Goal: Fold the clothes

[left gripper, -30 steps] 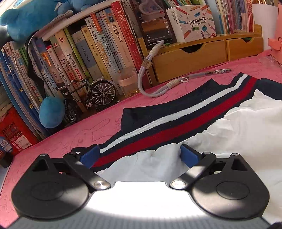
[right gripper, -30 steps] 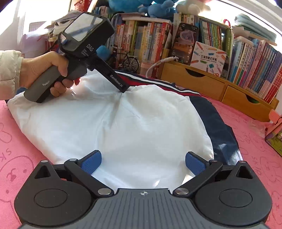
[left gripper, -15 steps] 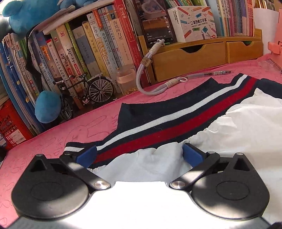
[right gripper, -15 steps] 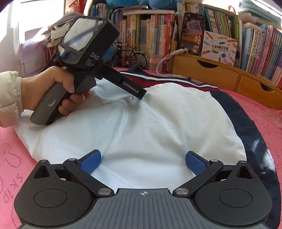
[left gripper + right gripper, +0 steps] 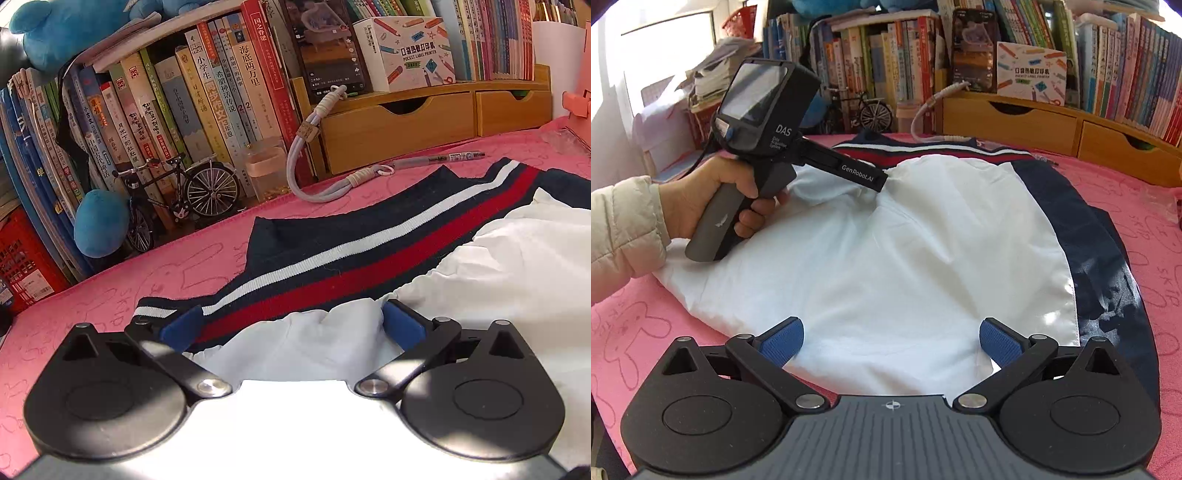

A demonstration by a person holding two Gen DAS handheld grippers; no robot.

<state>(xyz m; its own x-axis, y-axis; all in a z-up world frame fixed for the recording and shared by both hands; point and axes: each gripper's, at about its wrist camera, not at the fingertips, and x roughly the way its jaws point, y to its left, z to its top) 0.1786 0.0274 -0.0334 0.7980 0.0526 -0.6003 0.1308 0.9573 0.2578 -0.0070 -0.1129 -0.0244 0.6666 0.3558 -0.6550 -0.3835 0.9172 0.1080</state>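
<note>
A white and navy jacket lies spread on the pink tablecloth, white lining up, navy body along its right side. Its striped knit hem, navy, white and red, runs along the far edge. My left gripper stands open over the hem's left end, white cloth bunched between its blue pads. In the right wrist view a hand holds that left gripper, tip down on the cloth. My right gripper is open over the near white edge, nothing clamped.
Books line the back, with a model bicycle, a blue plush, a small jar, wooden drawers, a cord and a pen on the tablecloth. A red crate stands far left.
My left gripper has slid left along the striped hem, still open. The right gripper has drawn back slightly toward the near edge; the jacket has not been lifted.
</note>
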